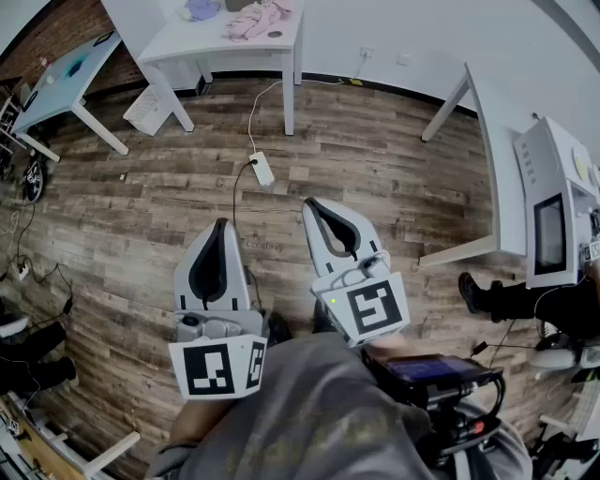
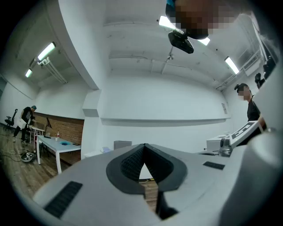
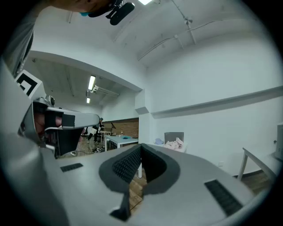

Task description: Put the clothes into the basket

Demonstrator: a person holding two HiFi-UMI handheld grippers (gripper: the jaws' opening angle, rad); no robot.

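One floor: the wooden floor (image 1: 375, 178) fills most of the head view. I am well apart from the work, so I judge the step in hand to be the walk-in.
Far desk: the white desk (image 1: 239, 42) sits at the top edge and carries the clothes. I would come up square to its front edge and stop close enough to reach without leaning.
Left side: the left gripper (image 1: 219, 230) is held low in front of me, with its jaws together and nothing between them.
Right side: the right gripper (image 1: 319, 208) is just beside it, likewise closed and empty. Its own view looks toward the desk.
Clothes: a pink heap (image 1: 258, 19) lies on the desk top, with a bluish piece (image 1: 200, 9) near it on the left.
Basket: I cannot pick out the basket for sure. A grey box (image 3: 174, 137) behind the heap may be it, so I would confirm that first.
Hazard: a white power strip (image 1: 262, 169) and its cable lie on the floor between me and the desk, and I would step around them.
Grasp plan: I would spread the jaws wide before reaching and bite deep into the heap's middle.
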